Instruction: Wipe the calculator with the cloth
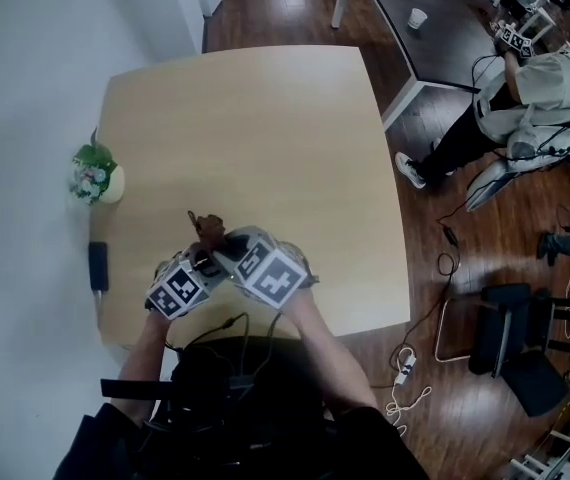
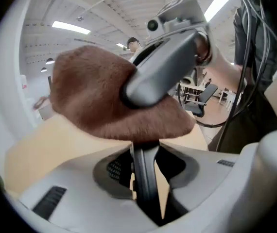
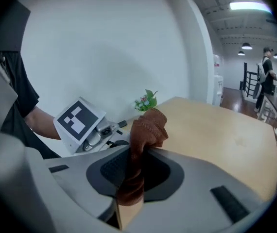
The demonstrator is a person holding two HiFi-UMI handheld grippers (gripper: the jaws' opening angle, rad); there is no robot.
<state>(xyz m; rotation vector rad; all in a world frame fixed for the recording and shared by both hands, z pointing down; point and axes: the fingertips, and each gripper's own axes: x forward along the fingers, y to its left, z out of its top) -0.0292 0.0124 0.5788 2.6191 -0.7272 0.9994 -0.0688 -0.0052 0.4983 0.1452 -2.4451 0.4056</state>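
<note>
Fuzzy brown cloth (image 1: 208, 230) covered the slim dark-grey calculator (image 2: 145, 188) top, low centre above the pale wooden desk (image 1: 265, 118).
My left gripper (image 2: 146, 154) clamped the stiff, light, likely slippery calculator edge-on; my right gripper (image 3: 137, 152) pinched the limp cloth's bunched fold.

The cloth (image 2: 99, 96) is brown plush with a short, soft nap, fuzzy and matt. The calculator (image 2: 146, 178), seen edge-on, looks like dark smooth plastic with a faint sheen. The desk (image 1: 255, 128) is pale wood-look, smooth and matt. The floor (image 1: 295, 8) is dark glossy wood. The wall (image 1: 25, 88) is matt white.
</note>
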